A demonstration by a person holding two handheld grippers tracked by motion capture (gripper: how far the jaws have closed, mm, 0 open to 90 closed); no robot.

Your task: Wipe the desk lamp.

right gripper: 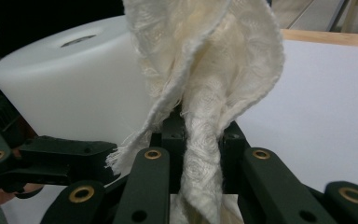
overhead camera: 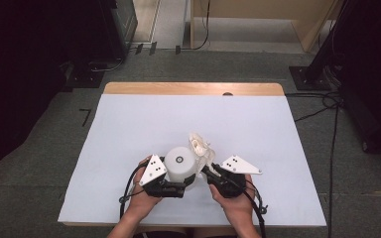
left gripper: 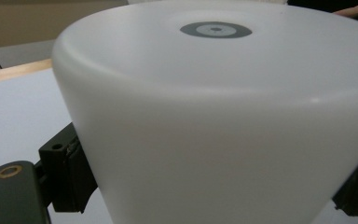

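Stood near the front edge of the white table (overhead camera: 129, 124), between the two hands: a white frosted plastic tub (overhead camera: 181, 164), upside down by the look of it, with a grey ring mark on its flat top. Was clamped low on its wall by the left gripper (overhead camera: 188, 181), one black jaw pressed to each side as seen in the left gripper view. Looked light, hollow and smooth, so likely slippery and apt to flex or pop out under a hard squeeze; best taken low and across the full width, as here. Just to the right of the tub, touching or nearly so, rose a cream cloth (overhead camera: 201, 146), pinched in a bunched fold by the right gripper (overhead camera: 209, 171) with jaws closed tight on it. Appeared soft, limp and loosely woven, fraying at one edge; judged safest held by a thick gathered fold rather than a single thin edge.
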